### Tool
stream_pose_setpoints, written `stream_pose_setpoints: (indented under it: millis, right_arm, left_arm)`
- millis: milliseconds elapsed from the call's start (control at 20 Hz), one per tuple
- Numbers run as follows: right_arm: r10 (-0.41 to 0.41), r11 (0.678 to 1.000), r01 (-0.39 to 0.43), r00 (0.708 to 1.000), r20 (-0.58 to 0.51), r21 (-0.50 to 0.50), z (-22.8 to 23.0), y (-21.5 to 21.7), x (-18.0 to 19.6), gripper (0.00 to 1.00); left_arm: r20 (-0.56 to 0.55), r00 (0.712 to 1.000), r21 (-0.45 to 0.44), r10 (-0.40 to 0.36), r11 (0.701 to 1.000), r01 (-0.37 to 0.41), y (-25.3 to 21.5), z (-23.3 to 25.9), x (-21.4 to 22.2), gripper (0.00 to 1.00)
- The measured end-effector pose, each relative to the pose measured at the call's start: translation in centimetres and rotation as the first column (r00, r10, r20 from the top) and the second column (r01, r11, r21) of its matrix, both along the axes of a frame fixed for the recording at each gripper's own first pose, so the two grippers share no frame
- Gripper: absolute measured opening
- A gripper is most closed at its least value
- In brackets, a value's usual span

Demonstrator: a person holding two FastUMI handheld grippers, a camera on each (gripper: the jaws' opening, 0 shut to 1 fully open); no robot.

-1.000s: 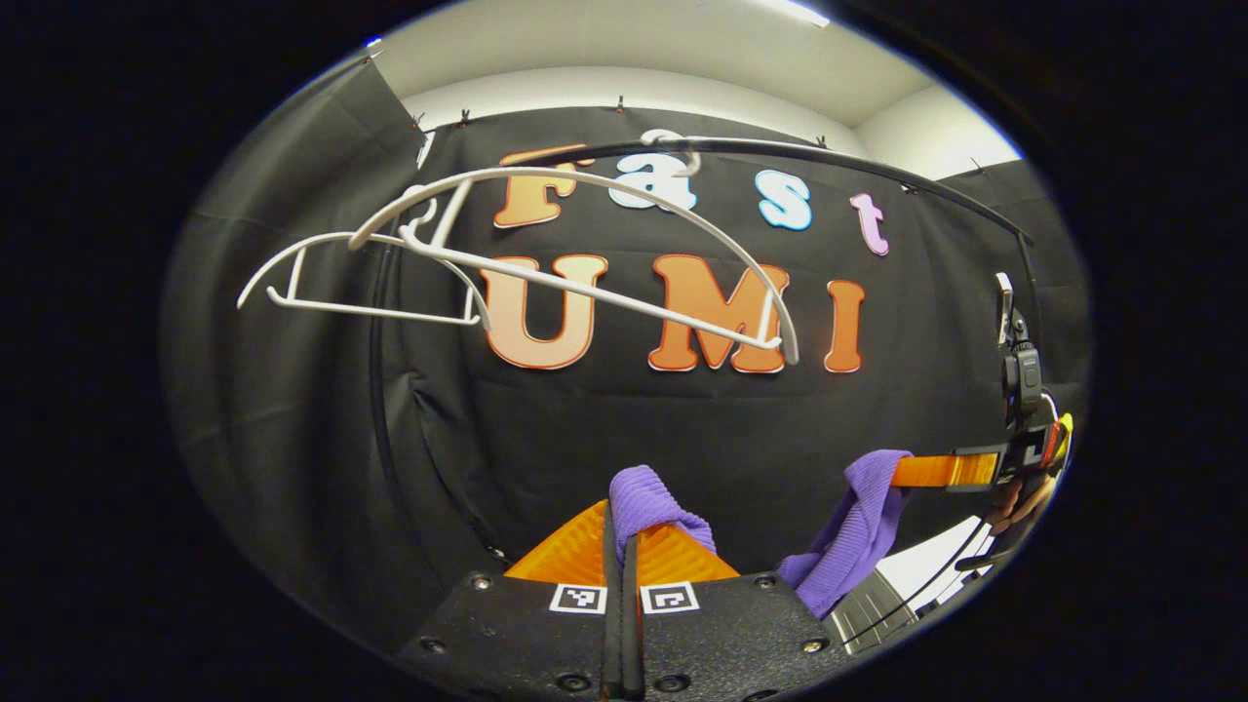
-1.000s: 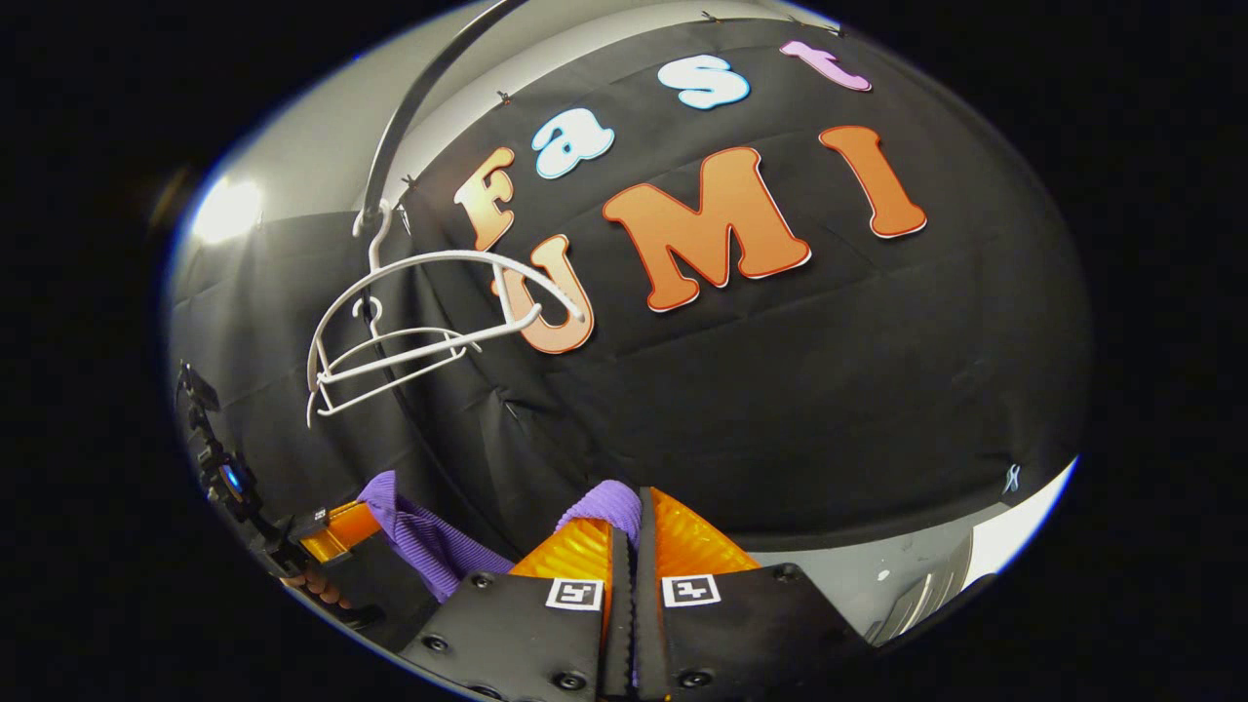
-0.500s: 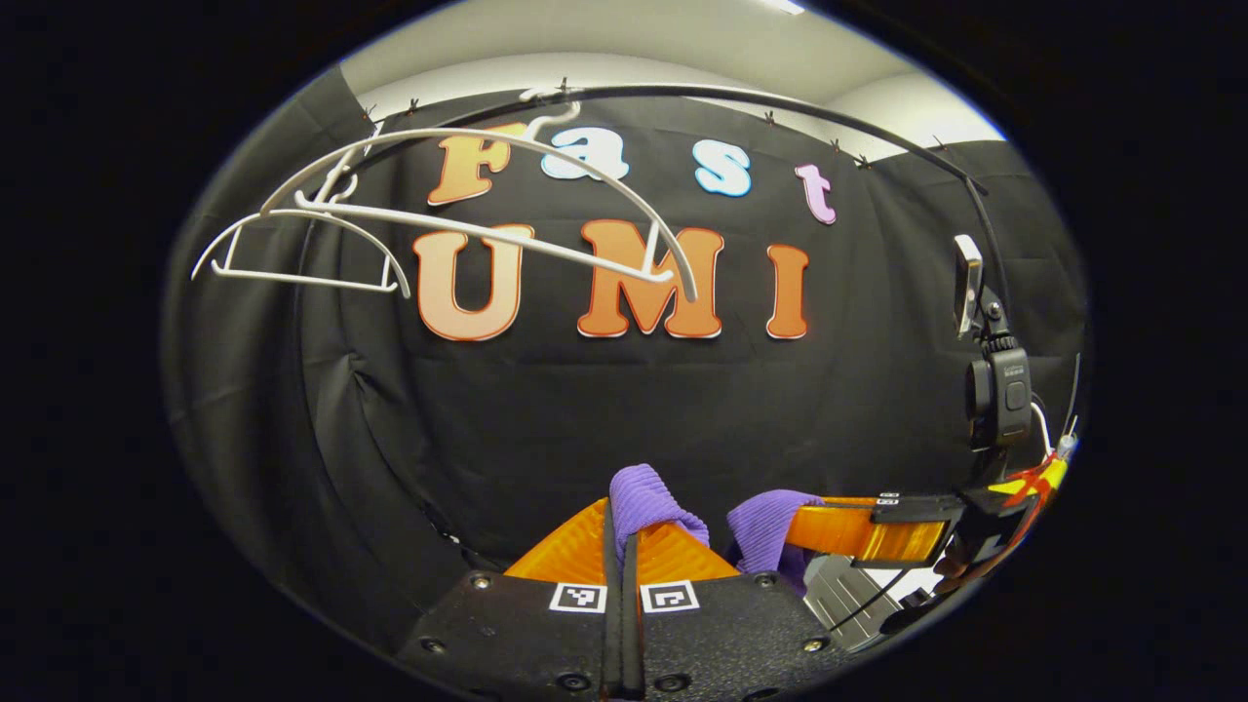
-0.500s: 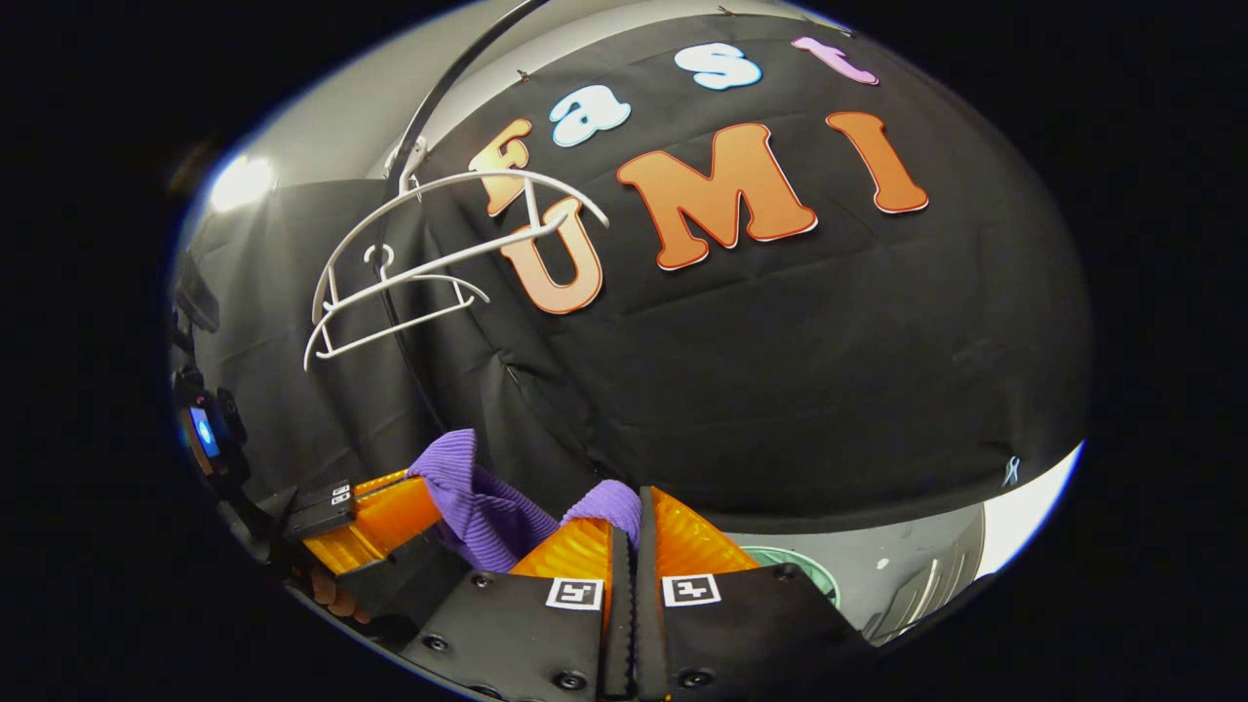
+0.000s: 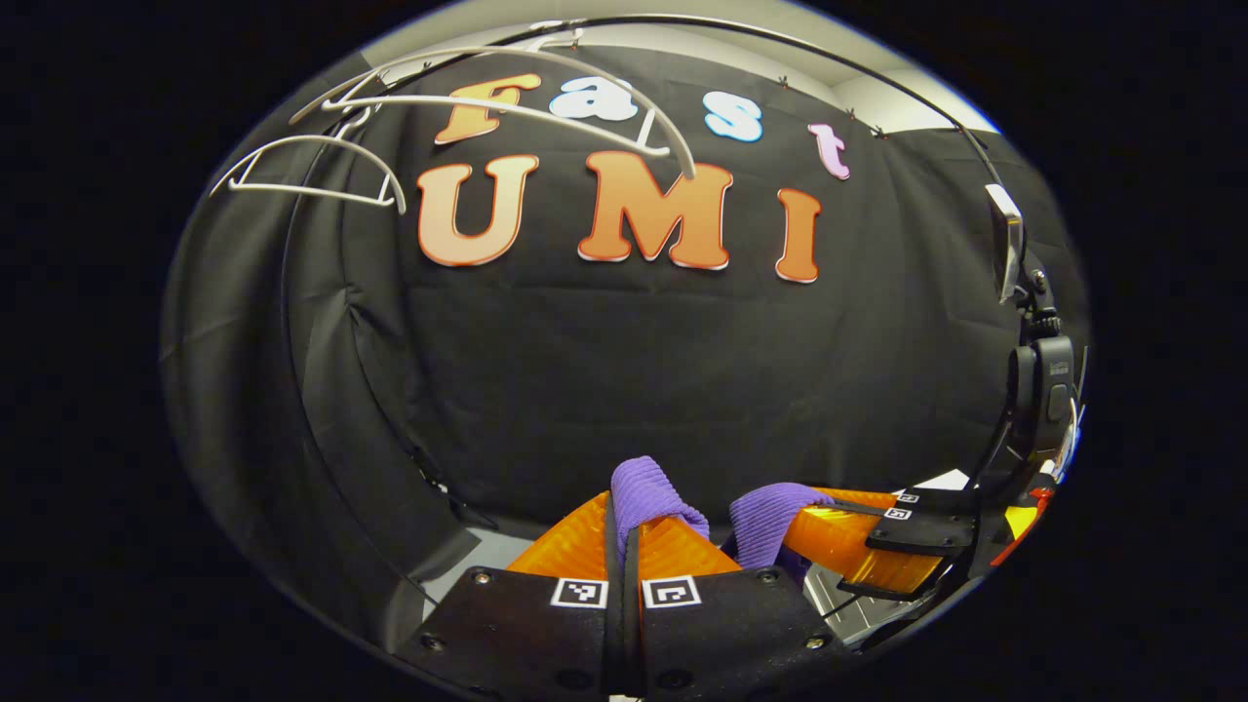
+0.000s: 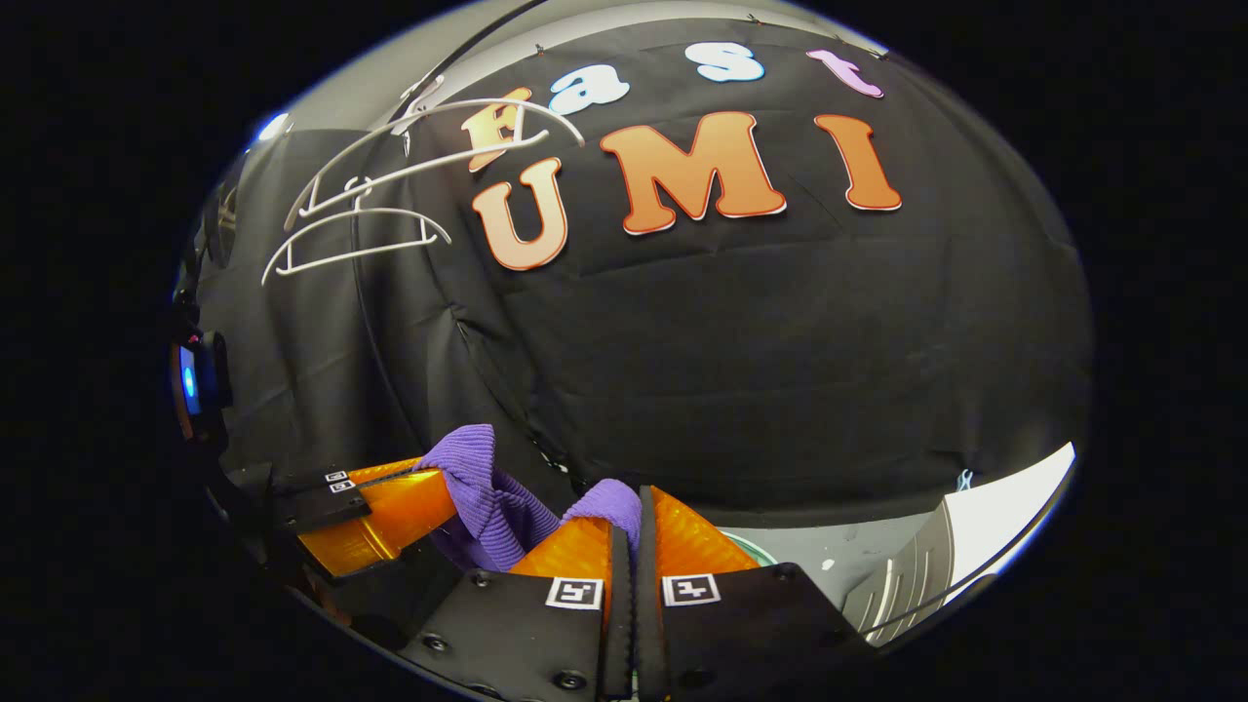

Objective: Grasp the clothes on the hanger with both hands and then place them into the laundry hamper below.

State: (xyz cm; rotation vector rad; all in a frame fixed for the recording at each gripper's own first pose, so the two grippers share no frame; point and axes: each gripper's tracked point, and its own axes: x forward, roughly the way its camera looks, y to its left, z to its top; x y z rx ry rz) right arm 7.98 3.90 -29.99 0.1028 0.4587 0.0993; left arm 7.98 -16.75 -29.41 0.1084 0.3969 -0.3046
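Left gripper view first: at the bottom, the left gripper (image 5: 624,526) has its two fingers pressed together on a fold of the purple ribbed knit garment (image 5: 648,492), which bulges up between and over the tips. Just to its right the right gripper (image 5: 780,522) reaches in from the side, its fingers clamped on another bunch of the same cloth, and the two grips sit close beside each other with the fabric sagging between them. Farther back hangs the black cloth wall, and high at the top left two bare white plastic hangers (image 5: 322,166) hang from the curved dark metal rail (image 5: 780,49)

Seen from the right gripper view, the right gripper (image 6: 629,531) is likewise closed on a purple fold (image 6: 609,502) that pokes up at its tips. The left gripper (image 6: 444,487) comes in from the lower left, pinching a ridge of the garment, with cloth draped between the pair. Just past the right gripper's fingers, low down, a sliver of the pale green round laundry hamper rim (image 6: 751,546) peeks out on the grey floor (image 6: 858,556). Beyond that, the white hangers (image 6: 361,224) hang empty against the wall, well above the garment
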Motion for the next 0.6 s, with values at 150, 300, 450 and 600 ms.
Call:
stream_pose_setpoints:
  millis: [150, 300, 450, 600]
  right_arm:
    - [-0.028, 0.999, 0.027, 0.999, -0.033, -0.029, -3.5, -1.3, -0.4, 0.09]
    - [-0.048, 0.999, 0.045, 0.994, -0.098, -0.030, -8.1, -2.5, -0.6, 0.09]
    - [-0.081, 0.996, 0.075, 0.977, -0.198, -0.040, -13.4, -4.0, -1.3, 0.10]
    - [-0.114, 0.993, 0.109, 0.946, -0.303, -0.035, -19.1, -5.2, -2.4, 0.10]
  left_arm:
    - [-0.075, 0.997, 0.022, 0.011, 1.000, -0.009, 0.5, -4.5, -0.4, 0.00]
    - [-0.197, 0.980, 0.014, 0.037, 0.999, -0.035, 0.8, -9.8, -0.6, 0.00]
    - [-0.289, 0.956, 0.017, 0.049, 0.999, -0.046, 0.9, -14.5, -1.0, 0.00]
    - [-0.389, 0.919, 0.060, 0.063, 0.997, -0.043, 1.4, -19.9, -2.0, 0.00]
